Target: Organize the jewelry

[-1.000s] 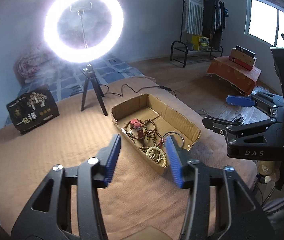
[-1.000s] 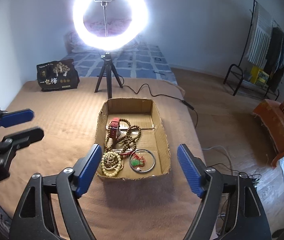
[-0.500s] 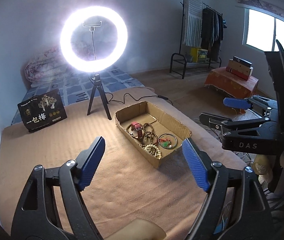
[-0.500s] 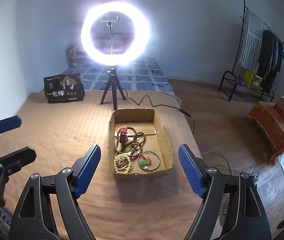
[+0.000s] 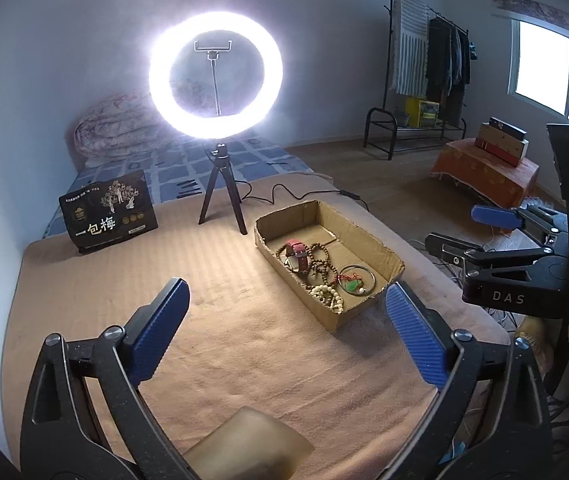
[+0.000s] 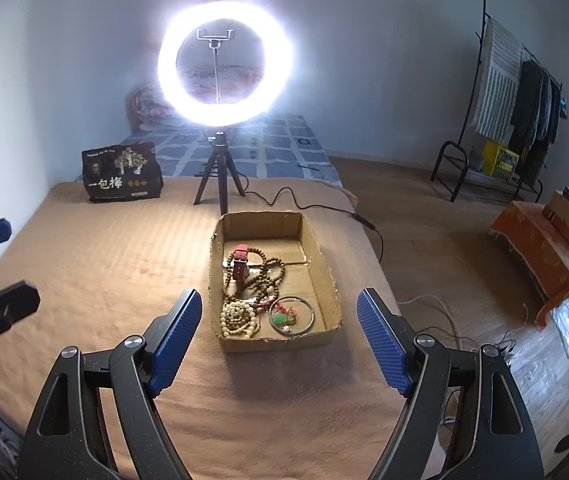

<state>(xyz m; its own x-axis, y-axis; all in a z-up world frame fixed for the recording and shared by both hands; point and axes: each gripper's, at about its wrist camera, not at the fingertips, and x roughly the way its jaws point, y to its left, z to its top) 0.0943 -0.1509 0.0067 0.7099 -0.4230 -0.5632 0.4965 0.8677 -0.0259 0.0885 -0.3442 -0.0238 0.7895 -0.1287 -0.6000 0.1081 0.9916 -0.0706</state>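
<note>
Cardboard box [image 6: 326,276] of jewelry, lengthwise toward ring light [image 6: 224,64]

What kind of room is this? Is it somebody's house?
Probably a bedroom in a home. There is a bed with a folded quilt at its far end, a clothes rack hung with garments by the wall, and a window.
</note>
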